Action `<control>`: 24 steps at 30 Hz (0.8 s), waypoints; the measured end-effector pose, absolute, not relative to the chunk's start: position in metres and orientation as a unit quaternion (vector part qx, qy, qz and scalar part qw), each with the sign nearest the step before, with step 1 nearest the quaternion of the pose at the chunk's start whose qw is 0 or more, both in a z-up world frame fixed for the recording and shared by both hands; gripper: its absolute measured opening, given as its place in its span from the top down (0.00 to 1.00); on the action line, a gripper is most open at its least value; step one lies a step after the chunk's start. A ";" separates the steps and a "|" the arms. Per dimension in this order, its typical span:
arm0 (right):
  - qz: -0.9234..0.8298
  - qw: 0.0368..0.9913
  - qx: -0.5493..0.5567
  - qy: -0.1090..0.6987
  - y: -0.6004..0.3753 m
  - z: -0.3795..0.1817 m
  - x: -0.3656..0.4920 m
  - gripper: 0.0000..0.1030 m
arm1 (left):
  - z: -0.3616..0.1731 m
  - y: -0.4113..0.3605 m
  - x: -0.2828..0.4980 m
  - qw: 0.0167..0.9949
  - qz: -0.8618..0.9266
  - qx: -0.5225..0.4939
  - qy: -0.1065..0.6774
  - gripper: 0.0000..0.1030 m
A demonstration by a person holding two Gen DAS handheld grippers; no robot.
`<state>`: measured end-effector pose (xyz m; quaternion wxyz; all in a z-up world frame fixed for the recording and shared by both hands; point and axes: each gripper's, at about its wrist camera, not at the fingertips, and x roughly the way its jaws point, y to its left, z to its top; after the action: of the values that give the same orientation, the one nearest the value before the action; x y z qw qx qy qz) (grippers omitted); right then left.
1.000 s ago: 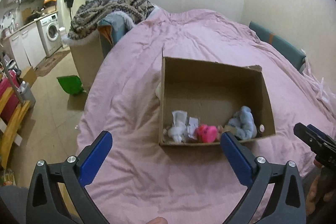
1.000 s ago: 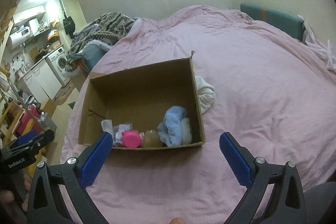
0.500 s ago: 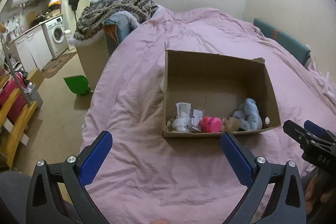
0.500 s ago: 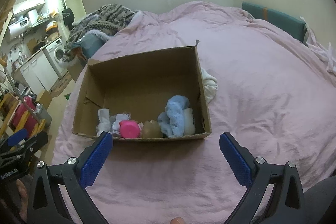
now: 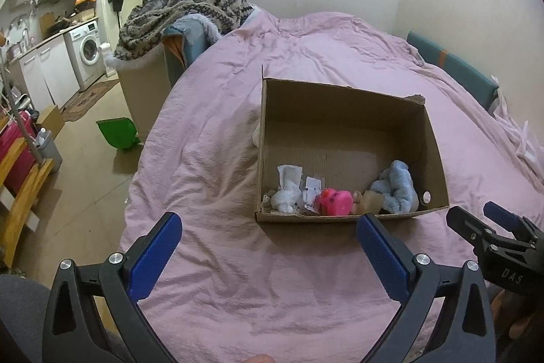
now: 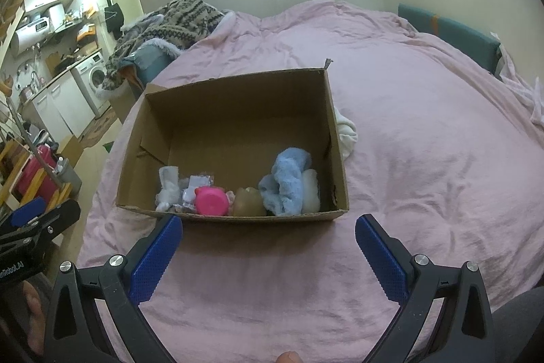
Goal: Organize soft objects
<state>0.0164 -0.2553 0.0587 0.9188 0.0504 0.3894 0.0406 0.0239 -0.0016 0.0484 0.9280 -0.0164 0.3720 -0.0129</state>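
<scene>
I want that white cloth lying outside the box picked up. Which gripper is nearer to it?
Right. The white cloth lies against the cardboard box wall on the right gripper's side; the left gripper has the box between.

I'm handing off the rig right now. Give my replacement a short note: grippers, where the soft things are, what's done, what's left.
Left gripper and right gripper: both open and empty, hovering over the pink duvet short of the cardboard box.
In the box, along its near wall: white cloth, pink toy, blue plush.
Left: a white soft item lies outside, against the box's right wall.
</scene>
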 end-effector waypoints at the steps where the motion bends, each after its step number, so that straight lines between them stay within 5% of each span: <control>1: 0.040 0.919 0.051 0.389 -0.256 0.059 0.016 0.00 | 0.048 -0.002 0.024 0.928 -0.012 -0.015 0.372 0.00; 24: 0.042 0.919 0.045 0.389 -0.253 0.058 0.016 0.00 | 0.051 -0.003 0.023 0.928 -0.016 -0.015 0.372 0.00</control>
<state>0.0161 -0.2528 0.0581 0.9191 0.0447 0.3892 0.0424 0.0233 -0.0031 0.0506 0.9281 -0.0154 0.3716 -0.0159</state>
